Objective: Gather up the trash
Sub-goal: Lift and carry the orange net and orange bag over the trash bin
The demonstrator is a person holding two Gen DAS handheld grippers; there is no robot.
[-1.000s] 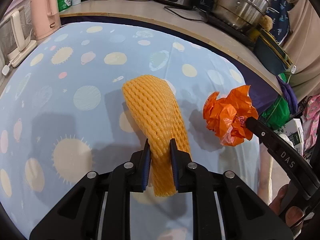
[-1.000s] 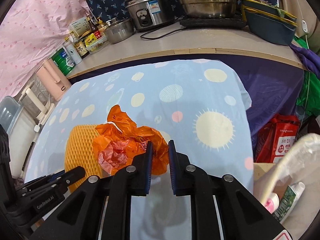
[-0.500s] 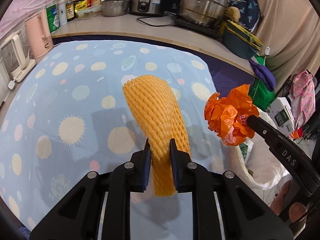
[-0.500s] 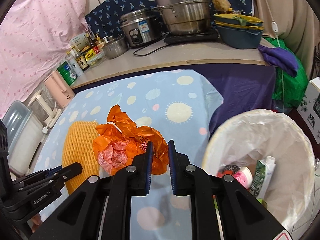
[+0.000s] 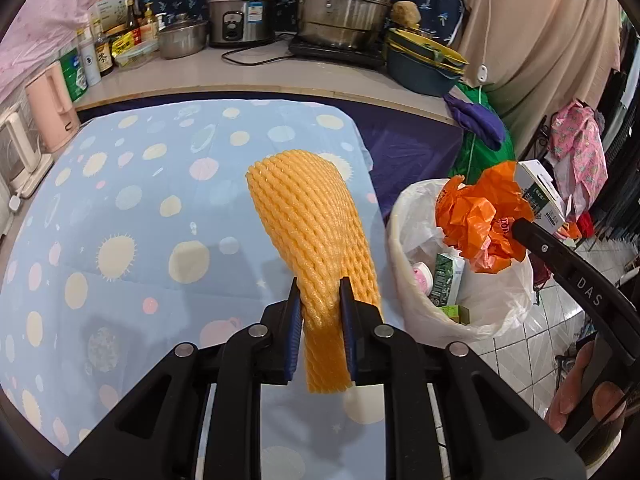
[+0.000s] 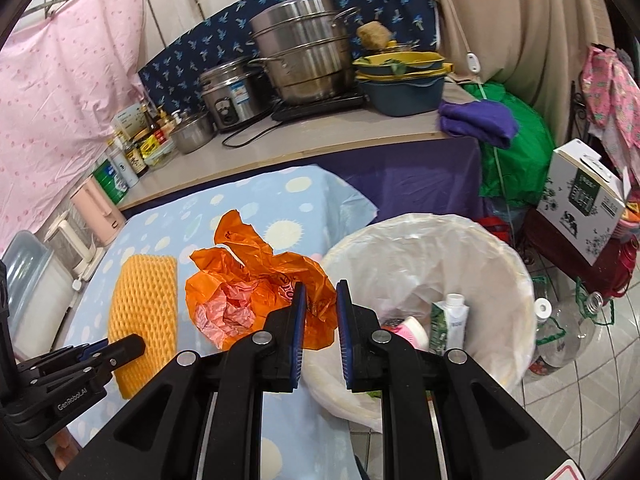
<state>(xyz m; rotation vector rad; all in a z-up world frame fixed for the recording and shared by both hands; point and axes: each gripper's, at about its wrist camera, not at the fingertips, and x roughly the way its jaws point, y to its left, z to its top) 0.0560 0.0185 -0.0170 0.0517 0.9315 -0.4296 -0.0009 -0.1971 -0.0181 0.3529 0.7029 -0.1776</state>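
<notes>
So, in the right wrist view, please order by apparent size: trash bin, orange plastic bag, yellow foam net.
1. trash bin
2. orange plastic bag, though nearness enlarges it
3. yellow foam net

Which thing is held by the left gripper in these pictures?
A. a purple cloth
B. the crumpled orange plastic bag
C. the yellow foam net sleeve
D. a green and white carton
C: in the left wrist view the left gripper is closed on the yellow foam net sleeve, while the right gripper holds the orange plastic bag.
</notes>
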